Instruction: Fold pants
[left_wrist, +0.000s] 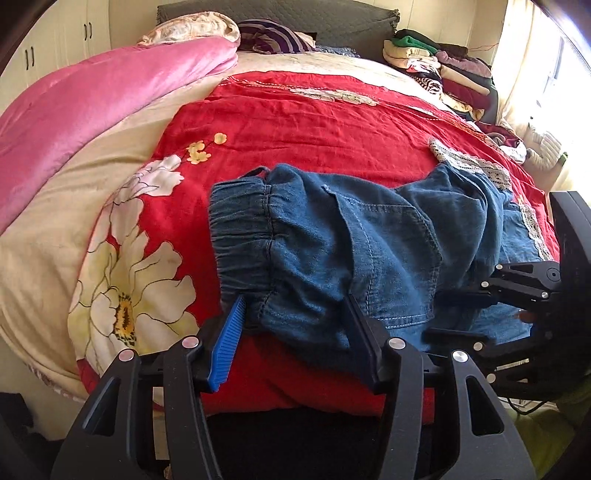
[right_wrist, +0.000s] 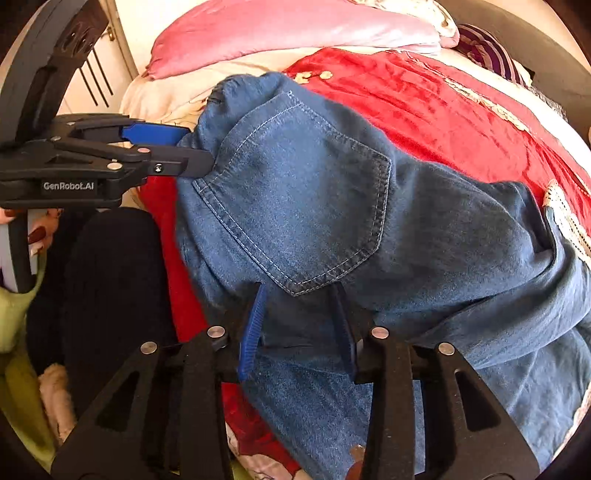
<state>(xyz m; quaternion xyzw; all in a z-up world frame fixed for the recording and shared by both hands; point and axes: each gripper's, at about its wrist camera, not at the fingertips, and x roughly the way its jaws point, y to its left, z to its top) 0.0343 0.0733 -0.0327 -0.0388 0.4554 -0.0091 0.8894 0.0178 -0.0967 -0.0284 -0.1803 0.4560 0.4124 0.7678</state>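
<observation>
On a red floral bedspread (left_wrist: 295, 122) lie soft, limp denim pants (left_wrist: 369, 240). Left gripper (left_wrist: 295, 317) straddles the elastic waistband (left_wrist: 240, 225) half open, right gripper (right_wrist: 299, 314) partly open over loose cloth. Waistband likely grips best.

Both grippers are matte black plastic, with triangular cut-outs in the finger arms and round silver pivot pins. The left gripper (left_wrist: 295, 332) has ribbed blue pads (left_wrist: 227, 343) and white "GenRobot.AI" lettering on its side. The right gripper (right_wrist: 301, 328) matches it. The person's clothing (right_wrist: 14, 314) is yellow-green, with dark trousers (right_wrist: 110, 288).
</observation>
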